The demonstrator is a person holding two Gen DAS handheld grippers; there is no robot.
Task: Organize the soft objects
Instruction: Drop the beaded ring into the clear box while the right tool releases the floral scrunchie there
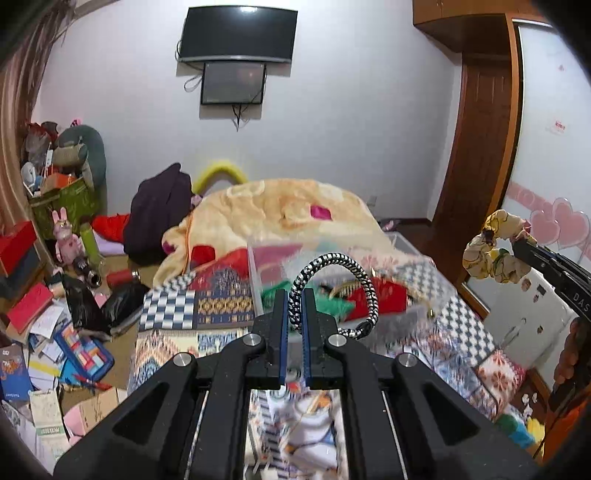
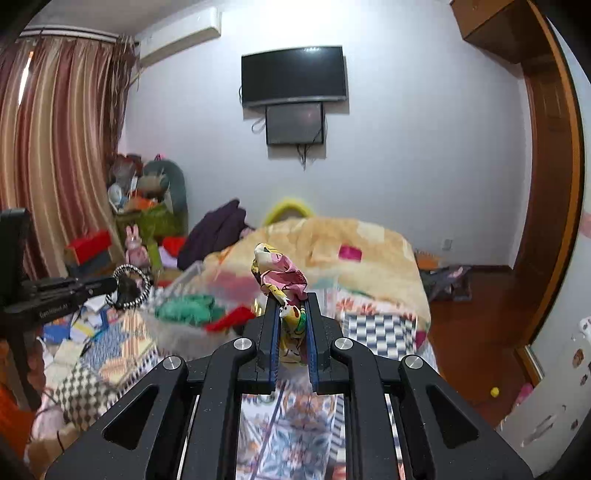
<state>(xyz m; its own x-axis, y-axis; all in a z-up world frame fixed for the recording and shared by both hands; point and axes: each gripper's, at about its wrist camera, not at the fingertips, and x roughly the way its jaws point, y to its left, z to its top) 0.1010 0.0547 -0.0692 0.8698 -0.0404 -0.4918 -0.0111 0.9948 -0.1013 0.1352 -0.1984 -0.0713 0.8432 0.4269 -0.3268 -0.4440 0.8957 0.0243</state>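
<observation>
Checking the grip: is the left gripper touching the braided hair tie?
Touching. The left wrist view shows the left gripper shut on the braided hair tie.

A lived-in bedroom in a home. A bed (image 2: 373, 325) with a patchwork-patterned cover fills the middle, a thick cream blanket (image 1: 280, 210) heaped on it. A dark television (image 2: 293, 75) hangs on the pale wall with a smaller screen (image 2: 294, 123) just below it, and an air conditioner (image 2: 177, 35) sits above striped curtains (image 2: 55, 147). Stuffed toys (image 1: 68, 236), boxes, books and papers (image 1: 44, 350) crowd the floor beside the bed. A wooden wardrobe (image 1: 476, 155) stands at the right.
</observation>
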